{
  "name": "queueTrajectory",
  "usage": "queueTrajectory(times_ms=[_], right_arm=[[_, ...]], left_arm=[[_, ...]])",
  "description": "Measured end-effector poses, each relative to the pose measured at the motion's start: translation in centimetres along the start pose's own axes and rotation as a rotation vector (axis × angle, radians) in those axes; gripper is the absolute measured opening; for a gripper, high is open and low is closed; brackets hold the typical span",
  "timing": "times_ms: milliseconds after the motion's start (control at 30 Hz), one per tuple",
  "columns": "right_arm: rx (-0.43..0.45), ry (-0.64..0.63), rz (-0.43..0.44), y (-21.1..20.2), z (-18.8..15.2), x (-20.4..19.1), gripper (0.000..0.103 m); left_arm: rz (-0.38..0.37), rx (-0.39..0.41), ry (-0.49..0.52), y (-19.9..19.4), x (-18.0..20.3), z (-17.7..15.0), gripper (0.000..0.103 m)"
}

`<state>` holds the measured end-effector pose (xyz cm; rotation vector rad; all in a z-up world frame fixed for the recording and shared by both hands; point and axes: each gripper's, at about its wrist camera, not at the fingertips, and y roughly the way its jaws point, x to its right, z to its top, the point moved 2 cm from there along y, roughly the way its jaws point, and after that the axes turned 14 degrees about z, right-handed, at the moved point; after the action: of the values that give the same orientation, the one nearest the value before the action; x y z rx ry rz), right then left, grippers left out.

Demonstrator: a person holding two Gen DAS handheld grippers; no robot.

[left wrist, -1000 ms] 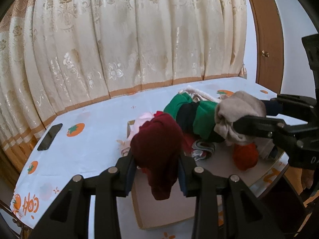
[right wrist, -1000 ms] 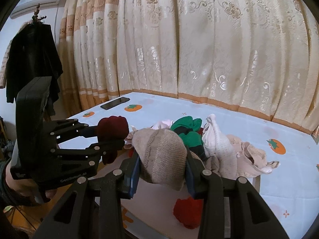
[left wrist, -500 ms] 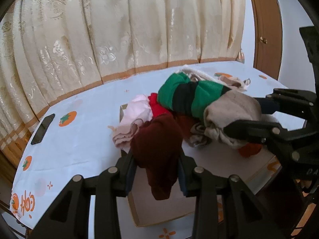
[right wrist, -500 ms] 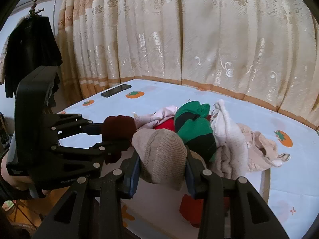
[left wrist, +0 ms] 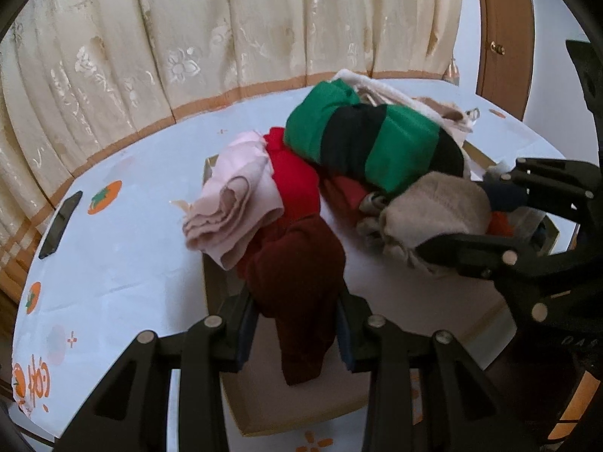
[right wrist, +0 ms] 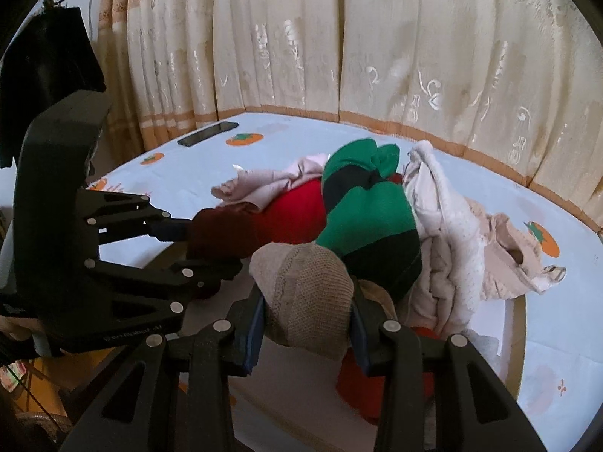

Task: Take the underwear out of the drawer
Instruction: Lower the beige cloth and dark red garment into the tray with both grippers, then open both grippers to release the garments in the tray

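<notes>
My left gripper is shut on a dark maroon garment, which hangs just above the pale floor of the shallow drawer lying on the table. My right gripper is shut on a beige knit garment. Both bundles sit at the near edge of a pile of underwear: a green and black piece, a red one, a pink one and cream ones. Each gripper shows in the other's view, the right gripper beside the left gripper.
The table carries a pale blue cloth with orange fruit prints. A black phone lies at its far left edge. Cream curtains close off the back. A wooden door stands at the right and a dark coat hangs at the left.
Both grippers have sunk and tipped downward toward the pile, each keeping its garment. The clothes pile now looms larger and closer in both views.
</notes>
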<state>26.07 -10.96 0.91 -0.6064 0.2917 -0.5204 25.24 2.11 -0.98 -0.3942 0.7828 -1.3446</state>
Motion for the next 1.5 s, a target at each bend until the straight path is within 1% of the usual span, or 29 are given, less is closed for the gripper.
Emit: queueTrajectory(times_ms=[133, 333, 367, 767, 867, 1133, 1200, 1233, 1267, 1300, 1400, 1500], right_arm=[[-0.023, 0.008, -0.002, 0.6, -0.2, 0.2, 0.042], [-0.074, 0.011, 0.008, 1.7, -1.2, 0.4, 0.042], [-0.079, 0.008, 0.008, 1.8, -1.4, 0.4, 0.042], [-0.095, 0.006, 0.007, 1.7, -1.8, 0.3, 0.042], [-0.094, 0.005, 0.006, 1.7, -1.9, 0.3, 0.047], [-0.094, -0.011, -0.010, 1.7, -2.1, 0.0, 0.054], [-0.094, -0.010, -0.018, 1.5, -2.1, -0.1, 0.055], [-0.092, -0.006, -0.019, 1.3, -2.1, -0.1, 0.057], [-0.086, -0.005, -0.019, 1.1, -2.1, -0.2, 0.062], [-0.081, -0.007, -0.020, 0.8, -2.1, -0.3, 0.066], [-0.075, -0.014, -0.034, 0.3, -2.3, -0.5, 0.068], [-0.068, -0.012, -0.042, -0.1, -2.4, -0.5, 0.069]], left_arm=[[-0.013, -0.022, -0.002, 0.7, 0.0, 0.0, 0.035], [-0.014, -0.040, 0.025, 1.0, 0.4, -0.5, 0.036], [-0.015, -0.040, 0.027, 1.0, 0.4, -0.5, 0.039], [-0.007, -0.047, 0.048, 1.0, 0.7, -1.1, 0.040], [-0.007, -0.046, 0.046, 1.0, 0.7, -1.2, 0.040], [-0.013, -0.049, 0.045, 0.7, 0.9, -1.6, 0.043], [-0.020, -0.050, 0.035, 0.6, 0.9, -1.6, 0.046], [-0.025, -0.045, 0.031, 0.4, 0.9, -1.6, 0.052], [-0.022, -0.039, 0.028, 0.2, 0.9, -1.6, 0.061], [-0.014, -0.030, 0.023, -0.1, 0.8, -1.7, 0.064], [-0.027, -0.013, 0.018, -0.9, 0.9, -1.8, 0.067], [-0.021, 0.004, 0.010, -1.7, 0.8, -2.0, 0.068]])
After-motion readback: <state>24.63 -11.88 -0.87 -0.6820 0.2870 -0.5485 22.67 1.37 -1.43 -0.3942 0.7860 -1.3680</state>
